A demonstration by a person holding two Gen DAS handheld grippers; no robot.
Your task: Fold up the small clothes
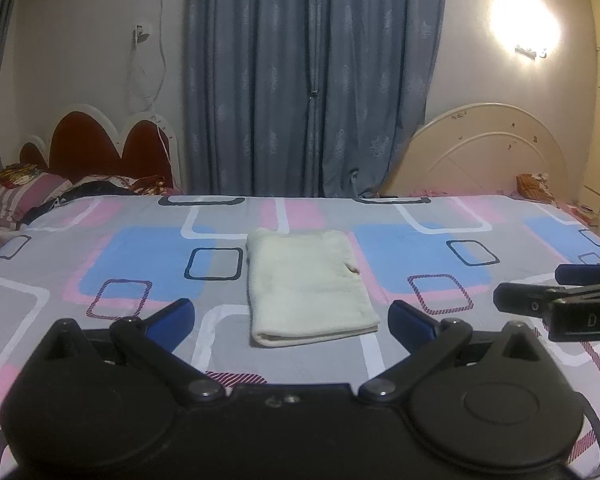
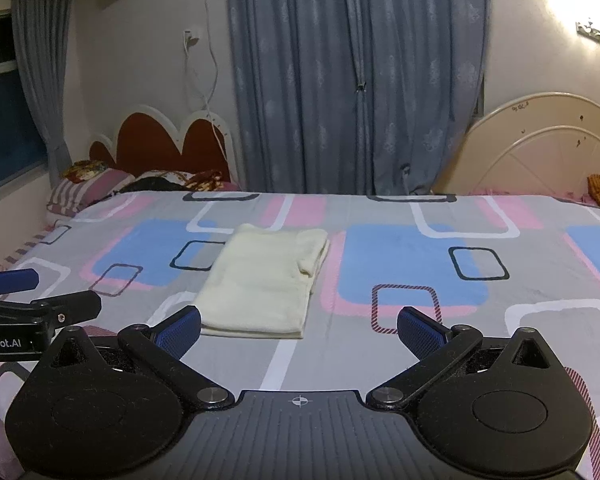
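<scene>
A cream cloth lies folded into a flat rectangle on the patterned bedsheet. It also shows in the right wrist view. My left gripper is open and empty, held just short of the cloth's near edge. My right gripper is open and empty, to the right of the cloth's near edge. The right gripper shows at the right edge of the left wrist view. The left gripper shows at the left edge of the right wrist view.
The bed fills the foreground. Pillows and bedding are piled at the far left by a red headboard. A cream headboard stands at the far right. Grey curtains hang behind.
</scene>
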